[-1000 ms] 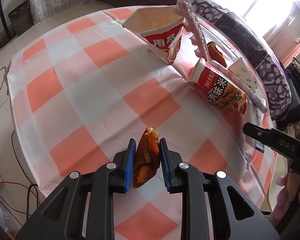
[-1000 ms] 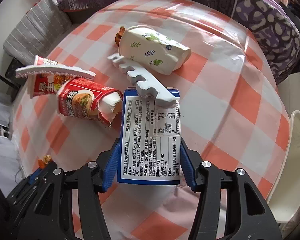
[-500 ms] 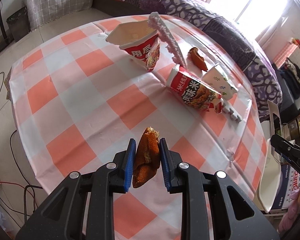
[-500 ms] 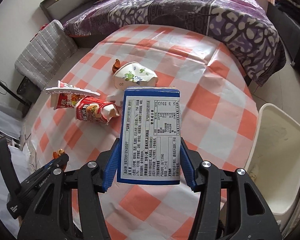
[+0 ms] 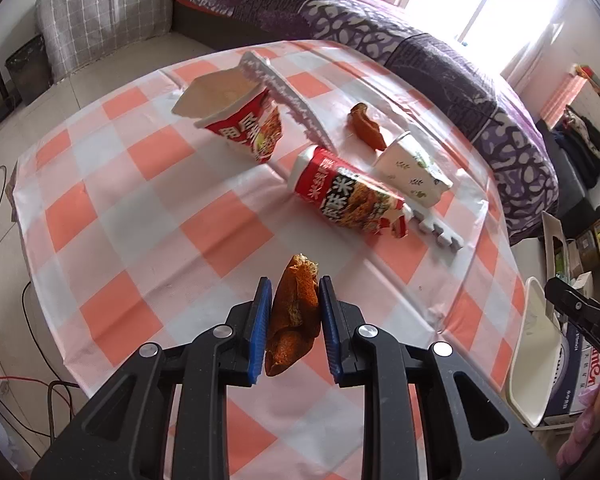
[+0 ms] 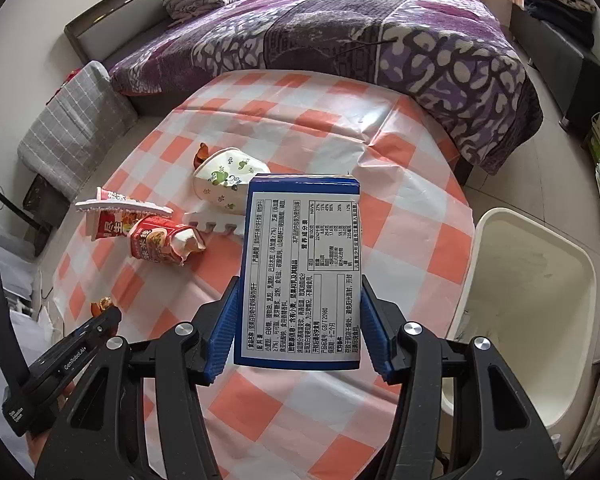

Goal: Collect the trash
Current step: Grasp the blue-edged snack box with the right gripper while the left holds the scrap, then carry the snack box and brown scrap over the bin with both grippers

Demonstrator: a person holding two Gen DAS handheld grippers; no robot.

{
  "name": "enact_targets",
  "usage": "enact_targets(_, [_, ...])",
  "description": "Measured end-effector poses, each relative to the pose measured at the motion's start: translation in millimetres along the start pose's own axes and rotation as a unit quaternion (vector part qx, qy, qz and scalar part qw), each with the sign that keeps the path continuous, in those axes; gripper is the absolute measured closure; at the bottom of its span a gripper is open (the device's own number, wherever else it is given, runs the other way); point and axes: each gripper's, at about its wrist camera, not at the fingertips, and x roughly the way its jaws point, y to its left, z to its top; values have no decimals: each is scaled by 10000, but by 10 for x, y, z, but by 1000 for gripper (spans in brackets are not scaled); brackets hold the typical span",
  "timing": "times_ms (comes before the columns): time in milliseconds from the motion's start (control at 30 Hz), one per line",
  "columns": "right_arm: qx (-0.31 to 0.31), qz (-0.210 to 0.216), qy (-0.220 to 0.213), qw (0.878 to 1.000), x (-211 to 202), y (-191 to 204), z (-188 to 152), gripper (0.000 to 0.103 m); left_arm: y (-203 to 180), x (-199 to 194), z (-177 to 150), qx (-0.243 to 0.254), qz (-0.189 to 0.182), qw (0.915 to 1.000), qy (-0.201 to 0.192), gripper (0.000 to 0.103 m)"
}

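You had the left gripper [image 5: 291,312] clamped on an orange peel [image 5: 292,314] and the right gripper [image 6: 298,322] on a blue carton [image 6: 300,272], both aloft, neither yet binned; crushed noodle cups [image 5: 346,196] remained on the checked tablecloth [image 5: 140,216] beside the empty white bin [image 6: 532,280].

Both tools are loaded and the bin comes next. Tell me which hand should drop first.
Right, probably. In its own view the right tool holds the blue carton with the white bin just beside it. The left tool, gripping the orange peel, sees the bin only at its far right edge.
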Motion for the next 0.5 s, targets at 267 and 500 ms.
enact_targets(267, [258,-27,-82,9996,-76,-241,42,50,-285,-51,71,176,-69,9998,-83,78])
enact_targets(500, [488,-38,-174,9987,-174,-479,62,50,-560,-67,56,372,-127,9992,-93,78])
